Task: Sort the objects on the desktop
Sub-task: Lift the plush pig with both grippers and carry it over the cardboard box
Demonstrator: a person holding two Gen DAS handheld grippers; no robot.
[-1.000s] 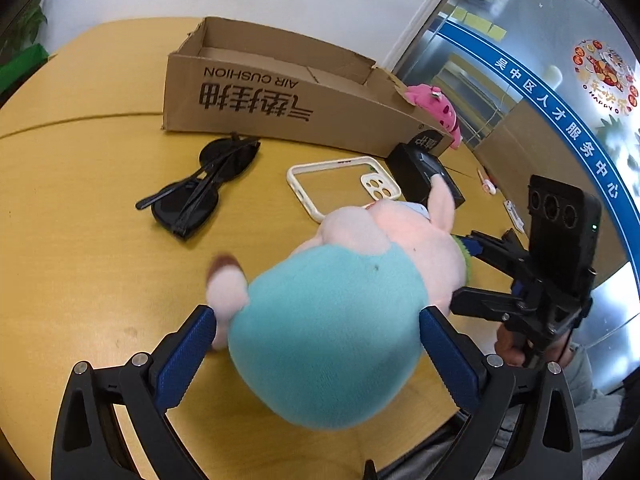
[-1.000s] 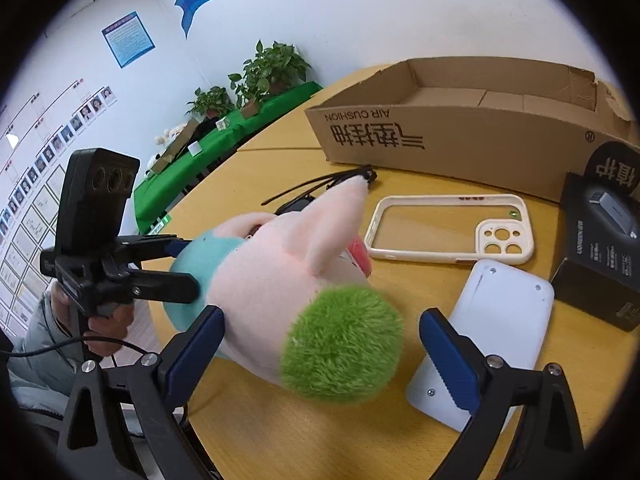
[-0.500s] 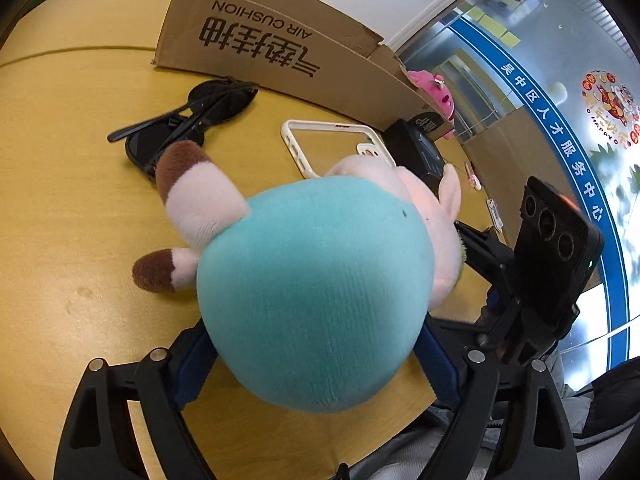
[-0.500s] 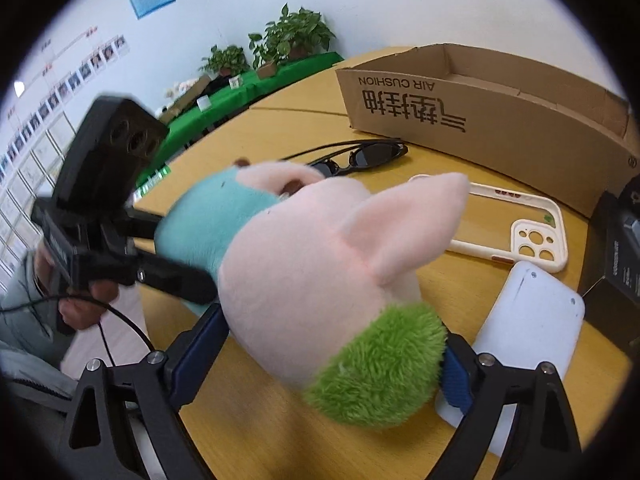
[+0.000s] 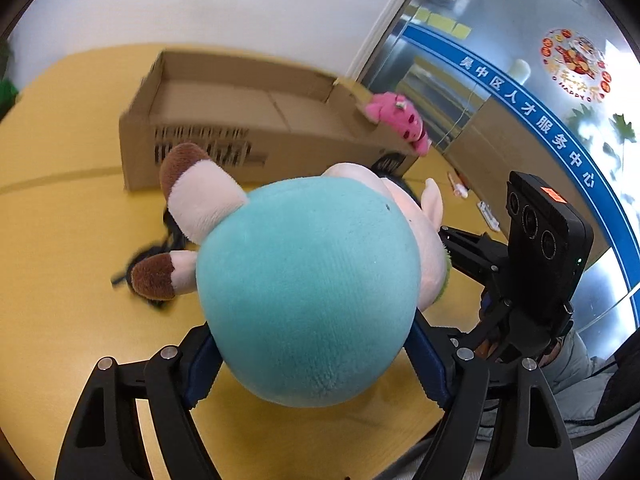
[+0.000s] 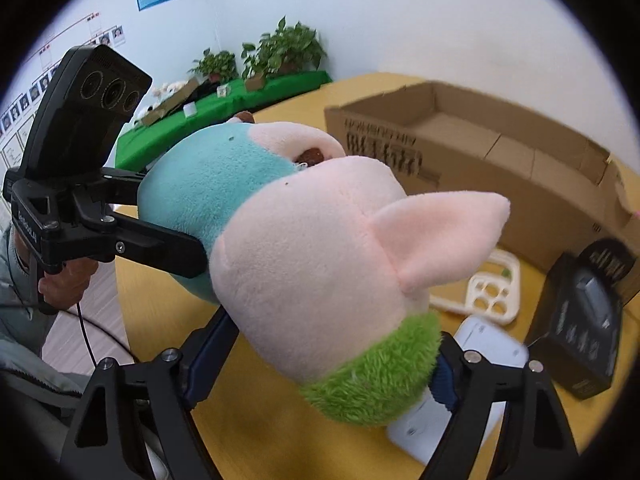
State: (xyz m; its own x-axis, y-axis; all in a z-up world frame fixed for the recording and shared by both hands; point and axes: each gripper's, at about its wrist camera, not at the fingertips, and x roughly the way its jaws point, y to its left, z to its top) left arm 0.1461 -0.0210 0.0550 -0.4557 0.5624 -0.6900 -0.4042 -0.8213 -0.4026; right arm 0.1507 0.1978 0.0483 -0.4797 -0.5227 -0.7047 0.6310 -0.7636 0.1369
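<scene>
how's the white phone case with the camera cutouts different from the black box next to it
The white open-frame phone case lies flat on the yellow table and is hollow, so the tabletop shows through it. The black printed box is a solid block that rises well above the table. The case is plain white; the box is dark with a picture and text on it. Both rest on the table in front of the brown cardboard box, and no gripper touches either.

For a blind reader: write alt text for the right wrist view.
A pink-headed, teal-bodied plush pig with a green tuft fills the view, squeezed between the closing right gripper and left gripper. Behind on the yellow table stands an open cardboard box.
</scene>
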